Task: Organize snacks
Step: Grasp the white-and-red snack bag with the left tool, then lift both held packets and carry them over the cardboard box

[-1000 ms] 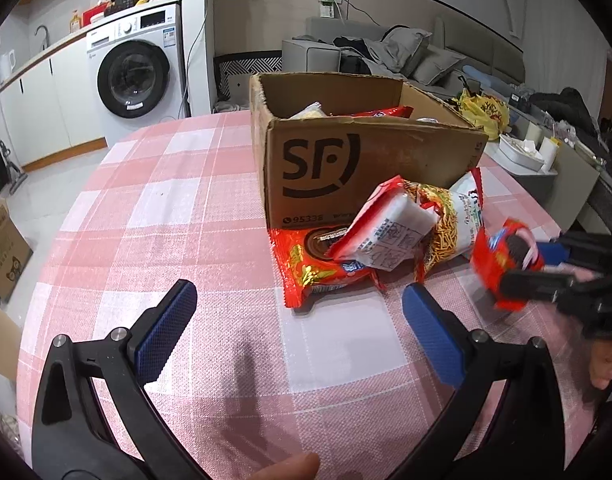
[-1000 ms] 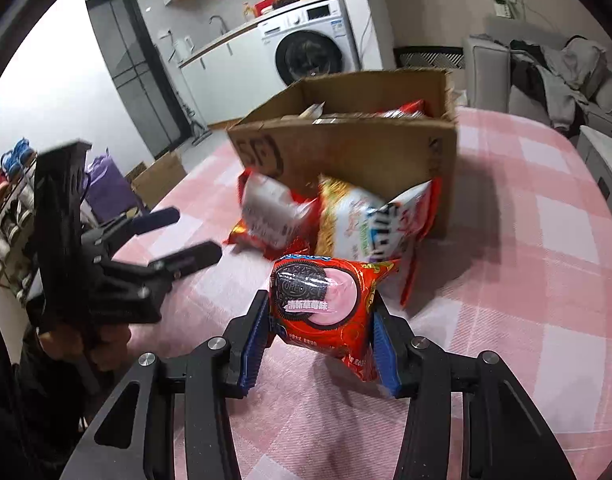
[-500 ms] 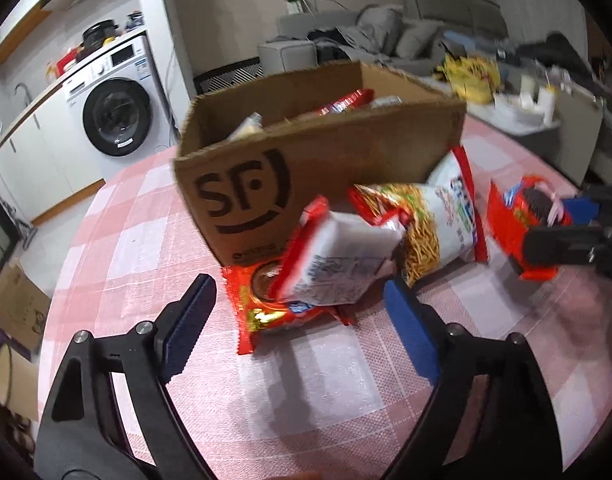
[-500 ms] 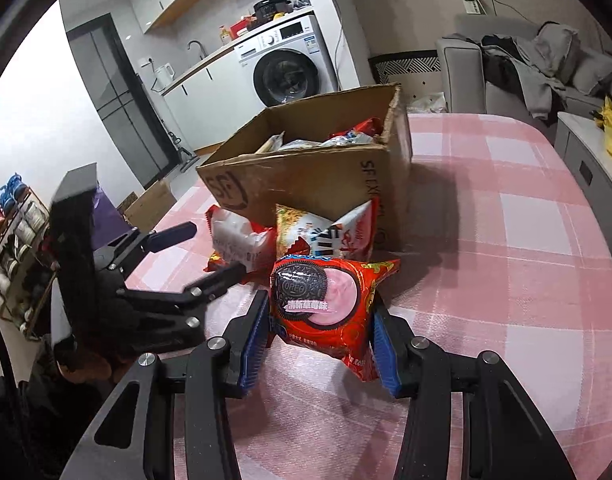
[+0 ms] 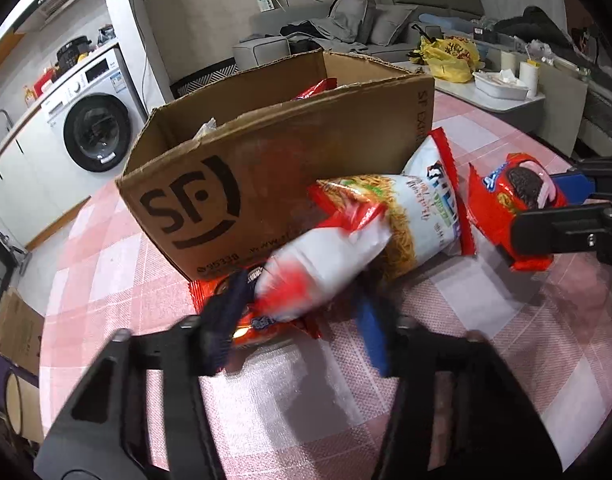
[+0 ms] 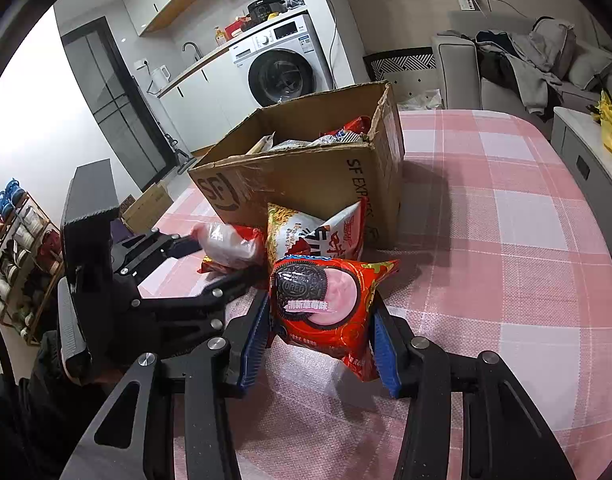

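Observation:
An open cardboard box [image 5: 266,168] [image 6: 306,176] with snacks inside stands on the pink checked tablecloth [image 6: 505,240]. Against its front lean a noodle snack bag [image 5: 421,216] [image 6: 302,228] and a white and red packet [image 5: 317,268] [image 6: 226,244]. The jaws of my left gripper [image 5: 300,304] [image 6: 226,258] are closing, with their pads on that packet's lower end. A red cookie pack [image 5: 258,326] lies under it. My right gripper [image 6: 321,316] [image 5: 545,204] is shut on a red Oreo pack [image 6: 321,300] [image 5: 509,196], held above the cloth to the right of the pile.
A washing machine [image 6: 282,68] and counter stand behind the table. A sofa with clothes [image 6: 525,52] and a low table with a yellow bag [image 5: 449,56] are at the right. A carton [image 5: 18,328] and a shoe rack [image 6: 18,264] are on the floor at the left.
My left gripper moved in to the pile in front of the box and its jaws came together around the white and red packet. The right gripper kept its hold on the Oreo pack.

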`<state>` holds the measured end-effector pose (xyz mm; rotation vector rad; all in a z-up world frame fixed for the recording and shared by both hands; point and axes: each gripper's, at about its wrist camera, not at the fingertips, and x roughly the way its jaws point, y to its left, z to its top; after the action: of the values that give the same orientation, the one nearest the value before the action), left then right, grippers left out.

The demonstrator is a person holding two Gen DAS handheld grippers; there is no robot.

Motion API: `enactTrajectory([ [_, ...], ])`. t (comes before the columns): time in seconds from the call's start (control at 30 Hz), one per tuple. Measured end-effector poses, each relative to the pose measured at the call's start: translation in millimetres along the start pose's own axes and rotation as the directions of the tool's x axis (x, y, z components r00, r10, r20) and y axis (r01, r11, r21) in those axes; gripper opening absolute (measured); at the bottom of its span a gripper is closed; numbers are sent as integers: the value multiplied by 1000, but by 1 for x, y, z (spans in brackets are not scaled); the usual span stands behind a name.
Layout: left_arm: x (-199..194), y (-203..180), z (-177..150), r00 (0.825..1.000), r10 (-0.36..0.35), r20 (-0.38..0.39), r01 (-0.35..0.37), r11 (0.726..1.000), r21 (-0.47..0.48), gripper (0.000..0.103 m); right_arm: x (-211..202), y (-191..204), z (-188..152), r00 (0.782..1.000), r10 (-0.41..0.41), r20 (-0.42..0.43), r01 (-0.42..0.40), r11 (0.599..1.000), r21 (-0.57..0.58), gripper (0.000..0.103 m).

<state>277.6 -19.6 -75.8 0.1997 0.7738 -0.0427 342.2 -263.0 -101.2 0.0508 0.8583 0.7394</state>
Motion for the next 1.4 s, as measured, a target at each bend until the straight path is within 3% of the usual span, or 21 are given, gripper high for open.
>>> enactTrajectory([
  [0.07, 2, 5, -1, 1000, -28, -11, 28, 999, -17, 22, 0, 0, -1, 1000, -2, 0, 2, 1000, 0, 48],
  [0.17, 0, 11, -1, 999, -48, -2, 48, 998, -40, 18, -2, 1, -1, 1000, -1, 2, 1, 1000, 0, 48],
  [0.6, -1, 19, 7, 995, -101, 5, 101, 993, -64, 19, 0, 5, -1, 1000, 2, -12, -2, 1000, -6, 48],
  [0.8, 0, 11, 17, 993, -116, 7, 116, 992, -44, 27, -2, 5, 0, 1000, -1, -7, 1, 1000, -1, 48],
  [0.87, -2, 8, 19, 993, -116, 33, 117, 993, -34, 27, -2, 5, 0, 1000, 0, -4, 0, 1000, -2, 48],
  [0.97, -6, 6, 19, 990, -134, 46, 136, 990, -39, 18, -2, 4, 0, 1000, -2, -2, 2, 1000, -1, 48],
  [1.4, -57, 33, 6, 980, -154, 123, 167, 981, -103, 18, -15, 8, 1, 999, -2, 44, 3, 1000, -12, 48],
])
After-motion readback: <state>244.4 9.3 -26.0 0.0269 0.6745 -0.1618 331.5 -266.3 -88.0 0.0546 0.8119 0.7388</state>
